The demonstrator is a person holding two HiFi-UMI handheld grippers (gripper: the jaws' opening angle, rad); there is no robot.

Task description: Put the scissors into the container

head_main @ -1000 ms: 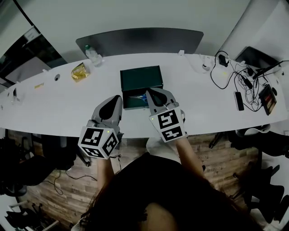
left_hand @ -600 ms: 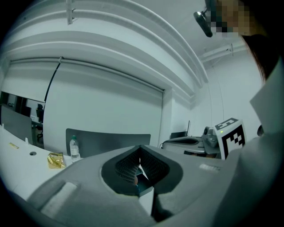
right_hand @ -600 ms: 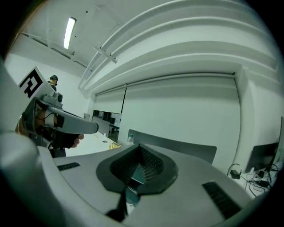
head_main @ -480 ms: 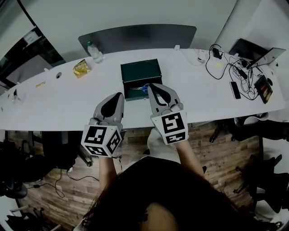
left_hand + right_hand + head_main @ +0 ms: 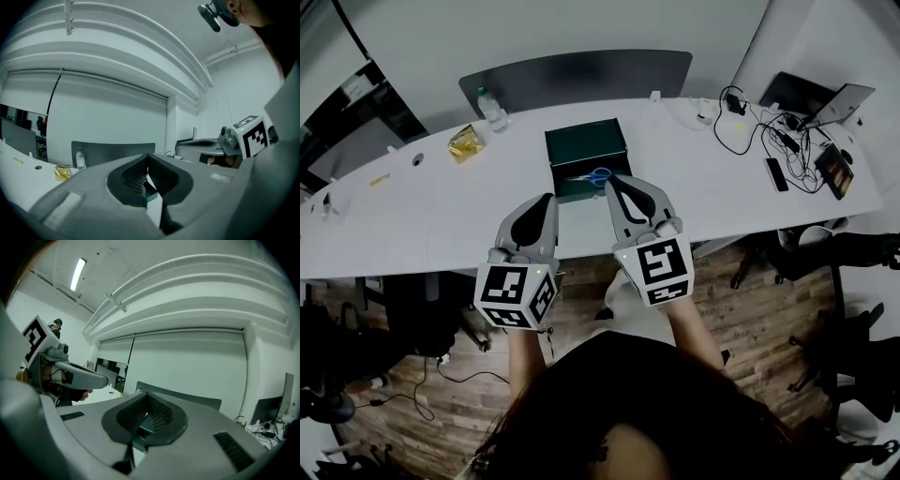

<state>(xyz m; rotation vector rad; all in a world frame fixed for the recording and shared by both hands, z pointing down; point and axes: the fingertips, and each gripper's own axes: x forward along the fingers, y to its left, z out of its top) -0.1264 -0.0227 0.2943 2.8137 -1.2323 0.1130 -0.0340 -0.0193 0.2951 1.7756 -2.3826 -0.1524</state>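
Left tongs (image 5: 544,200): narrow, pads pressed together at the tips, holding nothing; the left gripper view (image 5: 147,160) shows only a sliver of container through the gap lower down. They are held over the near edge of the worktop (image 5: 431,211), left of the container, with the marker cube (image 5: 514,295) at the rear, toward the person. Right tongs (image 5: 614,181): narrow likewise, pads closed tip to tip and holding nothing, as the right gripper view (image 5: 147,400) confirms. Their tips sit just at the container's near right corner, and whether they touch it cannot be told; their own marker cube (image 5: 656,272) is behind. Scissors (image 5: 592,175): lying flat inside the container, in its near part, blue handles to the right and blades pointing left, clear of both tongs. Container (image 5: 581,145): dark green, rectangular, standing mid-worktop between and just beyond the two tongs. Worktop: long, white, curved. Packet (image 5: 464,143): yellow, well to the left of the container. Bottle (image 5: 490,106): clear, upright, at the far edge beyond the packet. Chair (image 5: 581,80): dark back, behind the far edge. Cables (image 5: 750,131): a black tangle at the right end, with a phone (image 5: 775,173) and a laptop (image 5: 825,94) beside them. Floor (image 5: 750,291): wood planks, below the near edge.
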